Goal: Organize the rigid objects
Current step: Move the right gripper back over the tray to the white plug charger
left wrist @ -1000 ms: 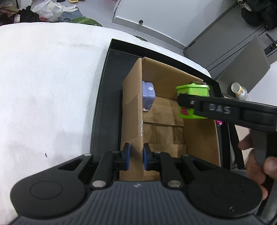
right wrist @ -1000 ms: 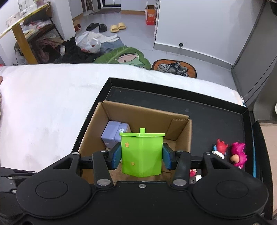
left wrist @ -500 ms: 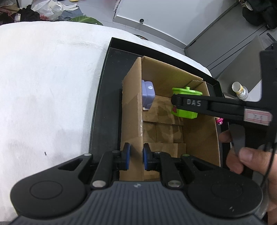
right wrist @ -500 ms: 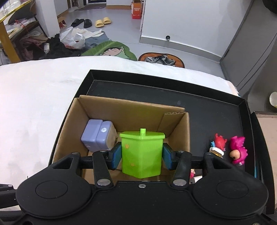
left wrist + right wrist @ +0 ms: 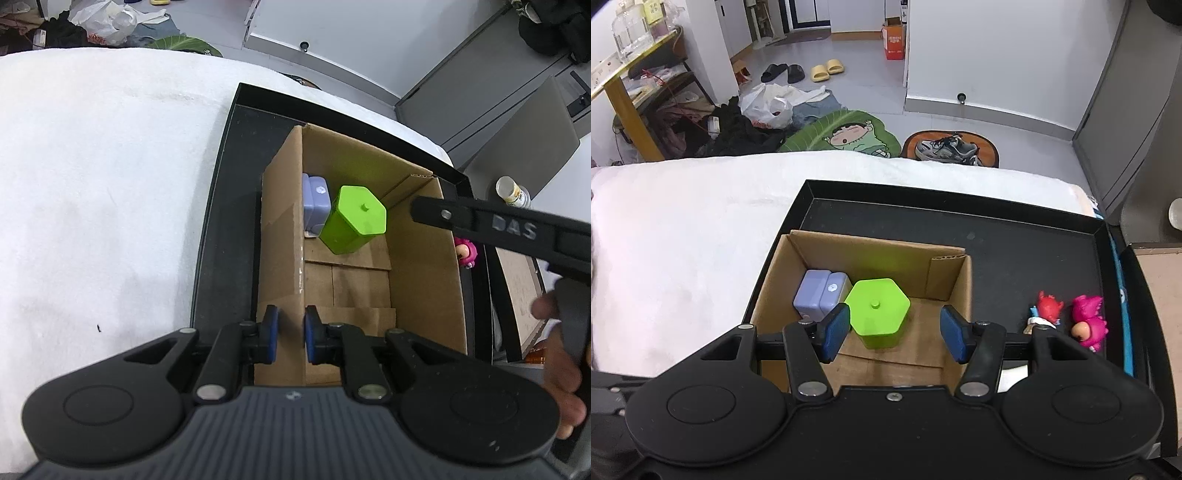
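A lime-green hexagonal lidded container (image 5: 352,221) (image 5: 877,310) stands inside the cardboard box (image 5: 424,280) (image 5: 864,251), against a lilac box (image 5: 316,199) (image 5: 820,293) in the far left corner. My right gripper (image 5: 895,334) hovers above the green container. Its jaws are opening and its pads are clear of the container. One of its black fingers (image 5: 480,221) crosses the box's right wall in the left wrist view. My left gripper (image 5: 292,334) is shut on the box's near left wall, one blue pad on each side.
The box sits in a black tray (image 5: 221,221) (image 5: 1015,243) on a white cloth. A red figurine (image 5: 1047,308) and a pink figurine (image 5: 1089,321) (image 5: 466,251) lie in the tray right of the box. A person's hand (image 5: 561,350) holds the right gripper. A small bottle (image 5: 511,190) stands beyond the tray.
The right gripper lowered the green container into the box, let go of it and pulled back up and to the right. The left gripper kept its hold on the wall.
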